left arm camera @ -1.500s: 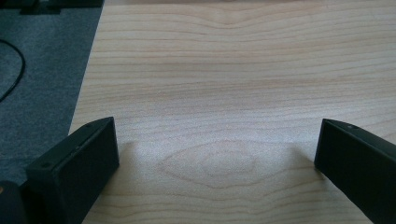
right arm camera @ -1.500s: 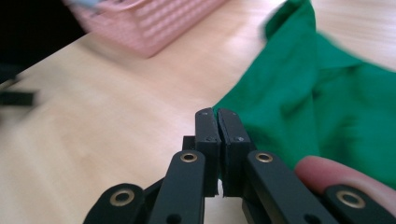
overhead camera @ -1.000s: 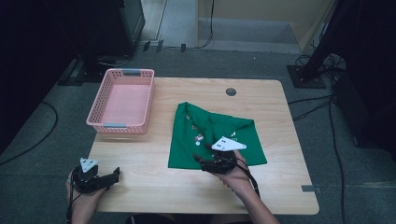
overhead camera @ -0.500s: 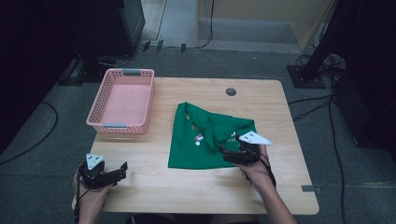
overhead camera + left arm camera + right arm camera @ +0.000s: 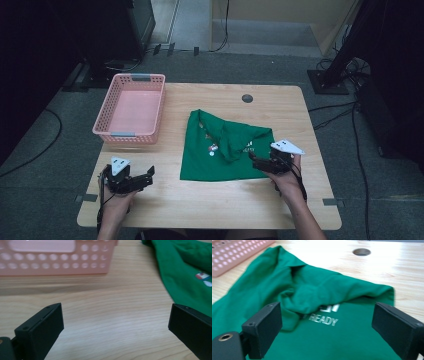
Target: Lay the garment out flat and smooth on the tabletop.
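Green T-shirt [image 5: 220, 152] lies on the wooden table [image 5: 210, 205], right of centre, its lower part spread flat and its upper part folded down over itself into a rumpled ridge that crosses the chest. Small printed patch shows near the middle in the high view; in the right gripper view the silver word "READY" [image 5: 323, 321] runs just under the folded edge. Right gripper [image 5: 256, 162] sits at the shirt's right-hand edge, held in the person's right hand [image 5: 287, 180], tips pointing left across the cloth. Its jaws have just been opening and now stand wide apart above the fabric, nothing between the pads, shirt lying loose beneath them. Left gripper [image 5: 148, 174] rests low over bare table, well apart from the shirt's left hem, held in the left hand [image 5: 117, 202]; jaws spread wide, only wood grain between them in the left gripper view, with the shirt's green edge [image 5: 185, 277] off to that view's right. Pink perforated plastic basket [image 5: 131, 109] stands at the table's far left corner, beside the shirt but not touching it, nothing visible inside. Round cable hole [image 5: 247, 98] in the tabletop beyond the shirt's top edge. Grey carpet and trailing cables around the table.
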Tool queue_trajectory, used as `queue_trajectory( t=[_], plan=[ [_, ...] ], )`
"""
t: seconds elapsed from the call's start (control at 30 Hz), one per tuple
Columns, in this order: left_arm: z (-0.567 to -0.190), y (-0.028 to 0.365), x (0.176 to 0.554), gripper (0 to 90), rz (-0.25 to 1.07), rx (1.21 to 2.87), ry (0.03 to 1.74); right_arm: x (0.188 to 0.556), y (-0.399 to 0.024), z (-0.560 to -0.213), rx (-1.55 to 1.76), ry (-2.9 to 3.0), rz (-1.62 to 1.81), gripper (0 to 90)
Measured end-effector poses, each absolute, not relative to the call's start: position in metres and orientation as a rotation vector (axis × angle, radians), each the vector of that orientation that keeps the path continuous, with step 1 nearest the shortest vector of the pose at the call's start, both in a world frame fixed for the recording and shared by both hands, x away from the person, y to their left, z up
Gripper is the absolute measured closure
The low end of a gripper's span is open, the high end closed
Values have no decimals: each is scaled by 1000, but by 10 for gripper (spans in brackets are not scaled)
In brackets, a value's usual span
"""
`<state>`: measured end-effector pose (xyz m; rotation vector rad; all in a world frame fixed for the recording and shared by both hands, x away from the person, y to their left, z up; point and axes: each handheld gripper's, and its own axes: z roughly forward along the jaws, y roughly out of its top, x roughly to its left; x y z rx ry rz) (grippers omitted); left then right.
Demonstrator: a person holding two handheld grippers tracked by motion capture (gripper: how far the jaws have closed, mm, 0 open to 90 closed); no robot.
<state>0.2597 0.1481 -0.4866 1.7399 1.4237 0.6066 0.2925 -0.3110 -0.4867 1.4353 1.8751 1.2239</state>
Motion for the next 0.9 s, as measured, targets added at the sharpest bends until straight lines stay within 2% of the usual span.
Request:
queue_trajectory(
  t=[0.27,0.7,0.9],
  plan=[
    [-486,121,270,3,585,1773,1369,298,-332,-491,1552,1830,1208,17],
    [-497,85,287,2,575,1863,1338,307,-361,-510,1658,1783,990,15],
    [-505,69,293,2,621,1920,1354,309,-364,-518,1666,1801,912,15]
  ],
)
